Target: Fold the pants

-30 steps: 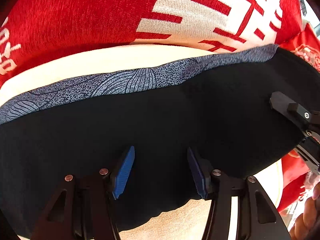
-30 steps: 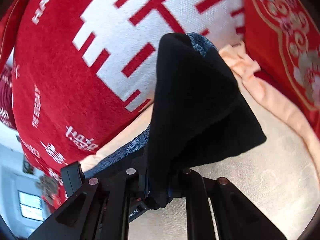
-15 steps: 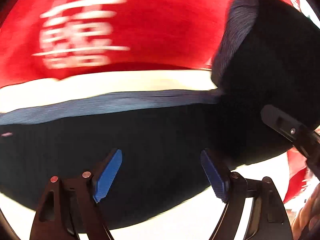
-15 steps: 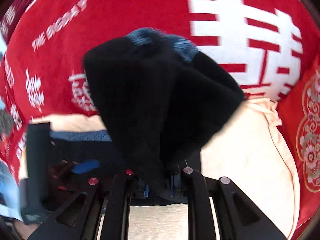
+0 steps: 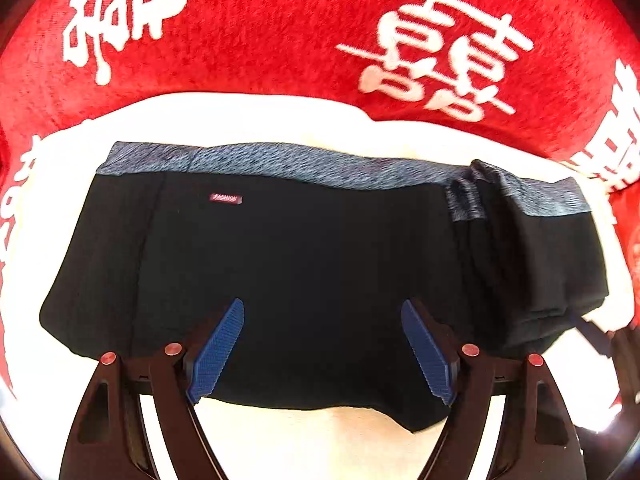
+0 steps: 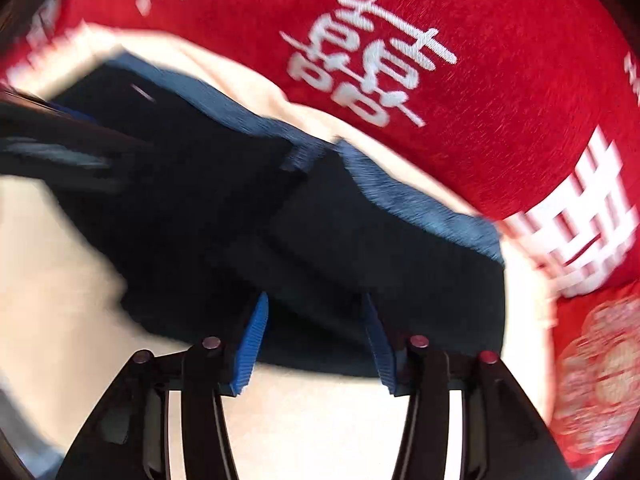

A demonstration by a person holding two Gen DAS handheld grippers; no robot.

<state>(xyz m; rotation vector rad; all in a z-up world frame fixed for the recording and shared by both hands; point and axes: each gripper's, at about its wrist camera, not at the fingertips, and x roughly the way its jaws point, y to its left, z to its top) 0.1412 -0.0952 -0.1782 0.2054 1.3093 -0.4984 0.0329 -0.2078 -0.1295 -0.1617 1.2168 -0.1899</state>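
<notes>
Both grippers point steeply down at the black pants (image 5: 312,264), which lie spread flat on a cream cloth (image 5: 248,120) with a red blanket bearing white characters (image 5: 280,32) beyond it. The left gripper (image 5: 322,312) hangs over the lower middle of the garment, its blue pads (image 5: 218,350) standing wide apart with nothing pinched between them; only fabric lying below shows in the gap. The right gripper (image 6: 314,304) hovers over the pants (image 6: 360,248) near their right end, its jaws opening, the blue pads (image 6: 252,344) clear of the cloth as far as the smeared view allows. The patterned grey-blue waistband (image 5: 280,162) runs along the far edge, and a small red label (image 5: 226,198) sits just below it toward the left. At the right end a flap of the pants is folded back over the rest, bunched and creased. The right wrist view is badly motion-blurred; a dark shape at its left edge is probably the other gripper, though it cannot be made out. Both gripper bodies are cut off at the bottom of their frames
</notes>
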